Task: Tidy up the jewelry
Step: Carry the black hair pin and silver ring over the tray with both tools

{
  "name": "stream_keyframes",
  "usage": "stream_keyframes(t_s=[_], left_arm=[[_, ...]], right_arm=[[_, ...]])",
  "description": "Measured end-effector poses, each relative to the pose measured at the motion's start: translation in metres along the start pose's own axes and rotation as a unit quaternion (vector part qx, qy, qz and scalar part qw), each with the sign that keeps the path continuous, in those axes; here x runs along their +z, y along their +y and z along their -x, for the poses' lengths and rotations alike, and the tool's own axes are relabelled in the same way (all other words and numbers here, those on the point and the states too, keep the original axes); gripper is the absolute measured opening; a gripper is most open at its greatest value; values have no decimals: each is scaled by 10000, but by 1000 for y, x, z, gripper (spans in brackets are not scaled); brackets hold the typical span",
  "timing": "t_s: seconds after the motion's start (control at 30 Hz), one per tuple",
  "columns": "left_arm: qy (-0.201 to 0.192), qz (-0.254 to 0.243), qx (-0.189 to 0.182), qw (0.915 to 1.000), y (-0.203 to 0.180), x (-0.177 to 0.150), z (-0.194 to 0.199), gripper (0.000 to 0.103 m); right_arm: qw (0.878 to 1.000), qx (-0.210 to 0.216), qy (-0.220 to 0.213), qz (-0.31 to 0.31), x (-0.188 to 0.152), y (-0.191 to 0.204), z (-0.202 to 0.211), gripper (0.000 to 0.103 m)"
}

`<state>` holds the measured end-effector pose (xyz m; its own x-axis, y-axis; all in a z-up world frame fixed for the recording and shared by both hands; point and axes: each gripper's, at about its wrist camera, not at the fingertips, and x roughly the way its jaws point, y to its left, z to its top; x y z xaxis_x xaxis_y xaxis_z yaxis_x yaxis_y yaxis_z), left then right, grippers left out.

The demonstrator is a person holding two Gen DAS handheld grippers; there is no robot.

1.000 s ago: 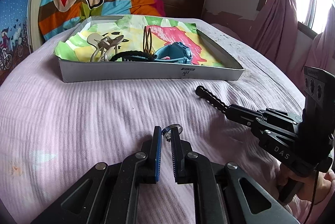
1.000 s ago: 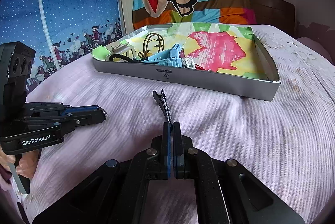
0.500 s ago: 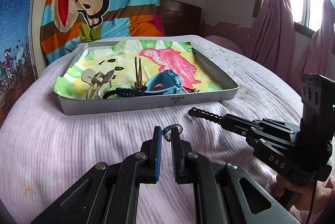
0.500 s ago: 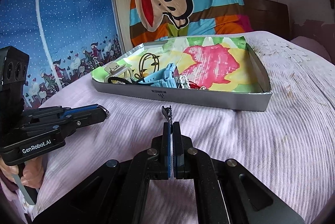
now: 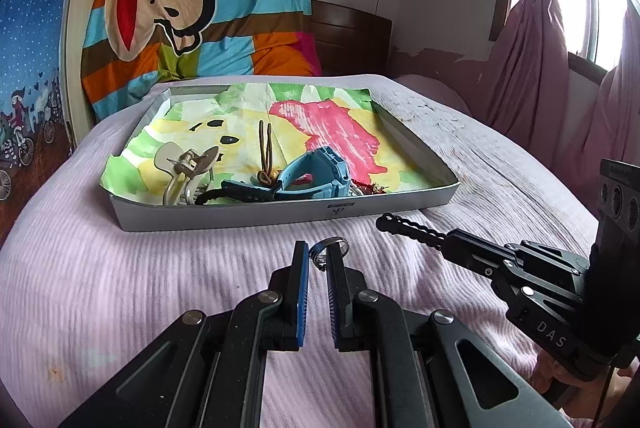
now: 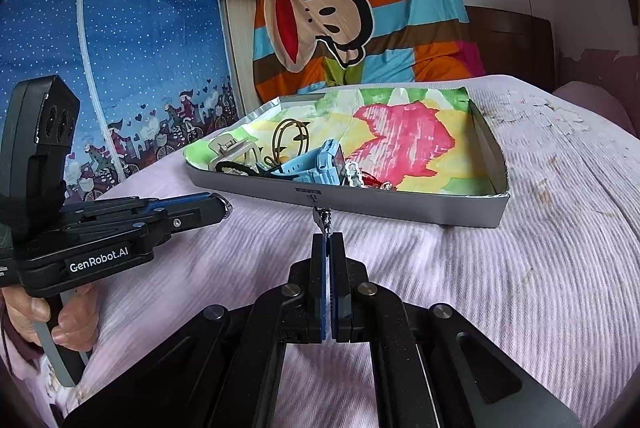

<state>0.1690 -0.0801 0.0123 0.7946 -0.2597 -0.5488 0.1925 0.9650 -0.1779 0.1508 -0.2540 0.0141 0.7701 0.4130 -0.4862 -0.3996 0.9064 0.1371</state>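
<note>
A shallow grey tray lined with bright painted paper lies on the pink bed. In it are a blue watch, a beige hair claw, a black band and a gold hoop. My left gripper is shut on a small silver ring, held above the bedspread short of the tray. My right gripper is shut on a black beaded hair clip, which also shows in the left wrist view, pointing at the tray's front wall.
The pink ribbed bedspread surrounds the tray. A striped monkey blanket hangs behind it. Pink curtains and a window are at the right. A blue wardrobe cover stands at the left.
Both grippers have risen and tilted up while holding their items, so the tray sits lower and farther in each view. The ring and clip stay gripped.
</note>
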Motion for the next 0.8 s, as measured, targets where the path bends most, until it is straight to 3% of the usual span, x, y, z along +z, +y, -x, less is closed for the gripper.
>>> stream_keyframes(t_s=[0.47,0.8], left_arm=[[-165,74,-73,9998,-20,46,-27,9],[459,136,1,9989,-31,84,-91,9]], right_arm=[[9977,-357,-544,-167,41,-32,3,2],[9975,-587,67,-395,53,-61,-50,2]])
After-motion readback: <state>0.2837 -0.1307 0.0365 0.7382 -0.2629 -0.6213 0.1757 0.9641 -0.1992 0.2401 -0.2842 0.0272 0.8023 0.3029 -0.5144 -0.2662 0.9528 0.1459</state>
